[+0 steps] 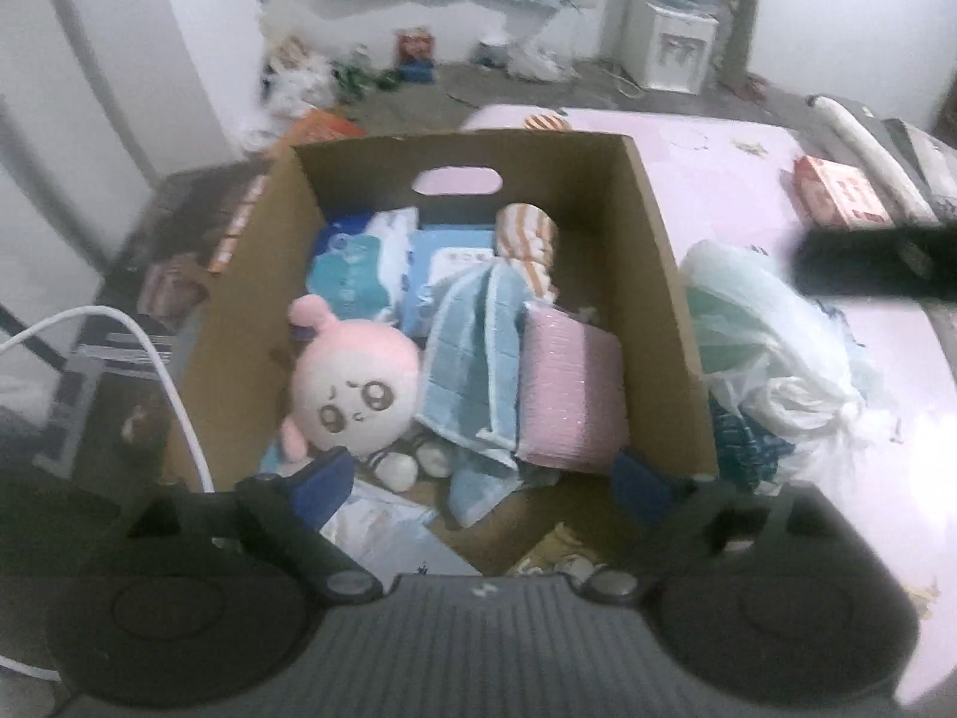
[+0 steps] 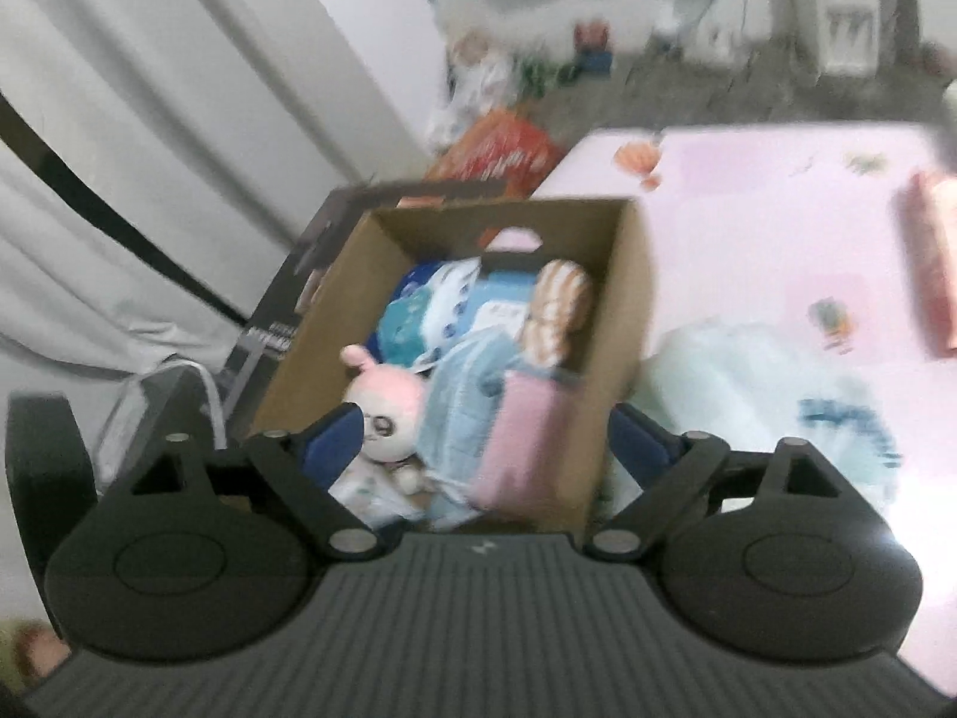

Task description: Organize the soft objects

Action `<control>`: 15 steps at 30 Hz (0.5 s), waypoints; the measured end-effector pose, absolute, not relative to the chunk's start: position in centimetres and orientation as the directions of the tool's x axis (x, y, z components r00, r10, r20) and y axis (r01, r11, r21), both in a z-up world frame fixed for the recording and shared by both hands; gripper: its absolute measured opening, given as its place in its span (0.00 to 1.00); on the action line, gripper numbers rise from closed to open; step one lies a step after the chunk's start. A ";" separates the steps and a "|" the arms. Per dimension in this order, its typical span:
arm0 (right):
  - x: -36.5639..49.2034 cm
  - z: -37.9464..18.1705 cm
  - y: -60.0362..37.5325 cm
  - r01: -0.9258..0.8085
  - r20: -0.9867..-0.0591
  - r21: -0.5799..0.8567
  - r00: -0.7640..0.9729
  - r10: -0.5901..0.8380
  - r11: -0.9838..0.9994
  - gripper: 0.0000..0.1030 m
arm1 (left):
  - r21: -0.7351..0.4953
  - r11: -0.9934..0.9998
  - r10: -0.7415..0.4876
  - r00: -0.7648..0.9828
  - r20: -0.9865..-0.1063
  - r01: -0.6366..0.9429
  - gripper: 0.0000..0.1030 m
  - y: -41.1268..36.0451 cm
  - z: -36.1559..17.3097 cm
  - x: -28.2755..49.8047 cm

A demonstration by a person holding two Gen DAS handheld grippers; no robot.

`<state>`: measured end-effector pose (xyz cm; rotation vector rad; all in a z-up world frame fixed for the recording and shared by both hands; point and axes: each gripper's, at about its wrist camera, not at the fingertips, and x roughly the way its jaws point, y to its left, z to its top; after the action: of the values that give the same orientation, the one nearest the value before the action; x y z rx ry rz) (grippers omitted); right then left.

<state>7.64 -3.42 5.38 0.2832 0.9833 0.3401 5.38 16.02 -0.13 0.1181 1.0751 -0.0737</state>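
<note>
An open cardboard box stands on a pink table. In it lie a pink plush toy, a blue towel, a pink sponge pad, an orange-striped rolled cloth and blue tissue packs. My left gripper is open and empty above the box's near end. My right gripper is open and empty, higher above the same box; the plush shows between its fingers. The right wrist view is blurred.
A heap of white and green plastic bags lies right of the box. A red-and-white carton sits at the table's far right. A black box and a white cable are left. Clutter and a water dispenser stand on the floor behind.
</note>
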 end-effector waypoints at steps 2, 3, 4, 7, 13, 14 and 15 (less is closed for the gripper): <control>4.7 5.8 -4.5 -0.168 -0.742 0.334 0.560 0.369 0.927 0.88 | 0.074 0.993 0.018 0.491 -0.871 0.096 0.92 15.4 0.0 4.5; 3.5 5.8 -5.0 -0.178 -0.733 0.321 0.575 0.363 0.930 0.89 | 0.084 0.992 0.027 0.496 -0.868 0.094 0.92 15.0 0.1 3.9; 1.9 5.9 -5.6 -0.191 -0.724 0.303 0.590 0.356 0.934 0.90 | 0.099 0.991 0.043 0.499 -0.865 0.087 0.92 14.6 0.2 3.4; -2.8 6.3 -7.2 -0.228 -0.712 0.257 0.612 0.344 0.939 0.99 | 0.133 0.989 0.086 0.497 -0.863 0.060 0.92 13.3 1.0 2.0; -8.4 6.8 -9.1 -0.205 -0.712 0.225 0.633 0.304 0.953 0.99 | 0.180 0.983 0.138 0.510 -0.849 0.033 0.95 10.5 2.6 -1.0; -9.0 6.7 -9.2 -0.193 -0.712 0.218 0.639 0.291 0.957 0.99 | 0.187 0.982 0.145 0.504 -0.852 0.034 0.95 10.0 2.7 -1.3; -9.6 6.6 -9.2 -0.180 -0.713 0.213 0.643 0.279 0.960 0.99 | 0.190 0.981 0.146 0.497 -0.856 0.038 0.95 9.8 2.7 -1.5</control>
<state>-9.55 -9.16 6.63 0.1266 0.8329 0.2624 -1.54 9.76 2.70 0.1932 1.0507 0.0657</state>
